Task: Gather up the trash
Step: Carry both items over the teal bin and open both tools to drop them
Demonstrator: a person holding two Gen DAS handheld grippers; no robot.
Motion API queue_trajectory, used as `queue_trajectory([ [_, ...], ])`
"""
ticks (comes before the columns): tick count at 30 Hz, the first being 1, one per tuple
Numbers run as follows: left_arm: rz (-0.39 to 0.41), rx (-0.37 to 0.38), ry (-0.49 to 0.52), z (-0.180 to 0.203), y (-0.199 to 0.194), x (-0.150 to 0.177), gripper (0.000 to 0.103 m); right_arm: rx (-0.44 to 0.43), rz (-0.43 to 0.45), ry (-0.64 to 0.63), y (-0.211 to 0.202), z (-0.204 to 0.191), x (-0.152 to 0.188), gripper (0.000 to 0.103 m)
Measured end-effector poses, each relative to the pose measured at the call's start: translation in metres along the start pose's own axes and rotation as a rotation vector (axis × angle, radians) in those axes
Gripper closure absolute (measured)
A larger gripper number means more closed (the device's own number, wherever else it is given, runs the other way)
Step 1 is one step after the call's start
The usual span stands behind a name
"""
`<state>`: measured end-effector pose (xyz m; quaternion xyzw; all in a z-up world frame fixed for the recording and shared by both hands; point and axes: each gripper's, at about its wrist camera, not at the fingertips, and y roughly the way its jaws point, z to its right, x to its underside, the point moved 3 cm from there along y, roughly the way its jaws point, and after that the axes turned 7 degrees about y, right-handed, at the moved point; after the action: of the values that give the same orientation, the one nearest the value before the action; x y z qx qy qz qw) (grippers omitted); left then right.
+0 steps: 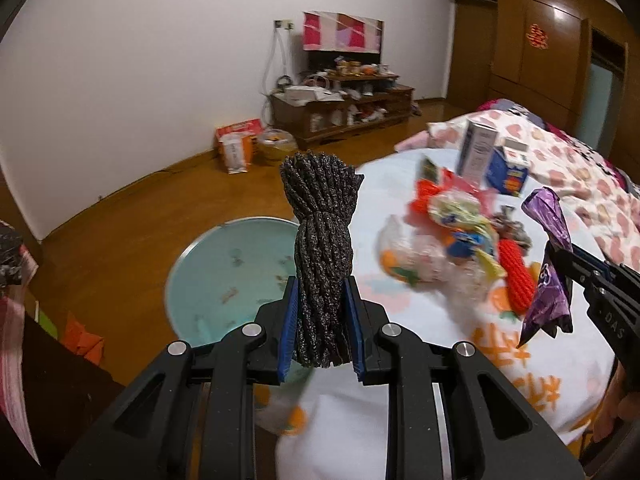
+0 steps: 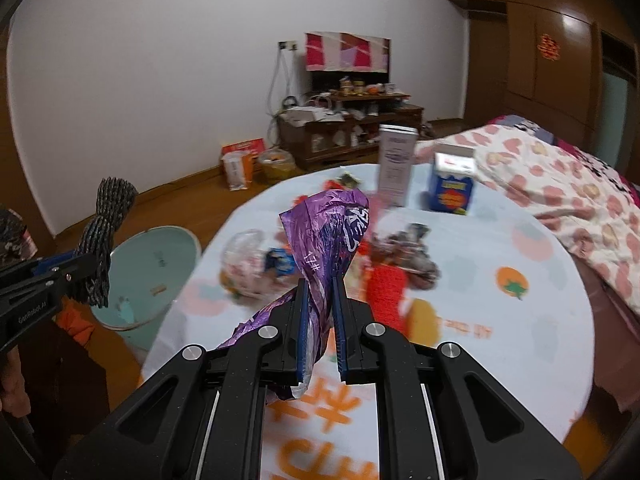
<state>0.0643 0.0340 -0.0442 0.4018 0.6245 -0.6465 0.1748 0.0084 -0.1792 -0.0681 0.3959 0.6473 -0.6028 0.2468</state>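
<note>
The dark speckled rope bundle [image 1: 322, 258] was standing upright, pinched in the left tool [image 1: 322, 328], its looped top fanning out above the light blue bin [image 1: 224, 276] on the floor. The crinkled purple wrapper [image 2: 326, 248] was clamped in the right tool [image 2: 322, 320], twisted narrow at the grip and flaring out above, with a tail hanging below. The rest of the trash was still piled on the surface [image 2: 500, 320]: a clear plastic bag [image 2: 244, 260], a red knobbly thing [image 1: 518, 282], colourful wrappers [image 1: 460, 216], all pretty blurry. A tall white box [image 2: 396, 164] and a blue carton [image 2: 452, 186] stood upright behind the pile.
</note>
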Motion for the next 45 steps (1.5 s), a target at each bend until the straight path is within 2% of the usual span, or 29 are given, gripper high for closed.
queue_trajectory([
  [6, 0.005, -0.048, -0.042, -0.032, 0.000, 0.001, 0.080, -0.050, -0.010, -0.053, 0.012, -0.038, -0.006, 0.091],
  [21, -0.039, -0.114, -0.110, -0.080, 0.024, 0.012, 0.080, -0.140, -0.023, -0.148, 0.048, -0.110, -0.017, 0.091],
  [35, -0.127, -0.099, -0.128, -0.093, 0.069, 0.019, 0.080, -0.169, -0.113, -0.224, 0.105, -0.162, -0.003, 0.090],
  [45, -0.206, -0.102, -0.134, -0.102, 0.101, 0.029, 0.080, -0.161, -0.186, -0.278, 0.143, -0.179, 0.012, 0.090],
])
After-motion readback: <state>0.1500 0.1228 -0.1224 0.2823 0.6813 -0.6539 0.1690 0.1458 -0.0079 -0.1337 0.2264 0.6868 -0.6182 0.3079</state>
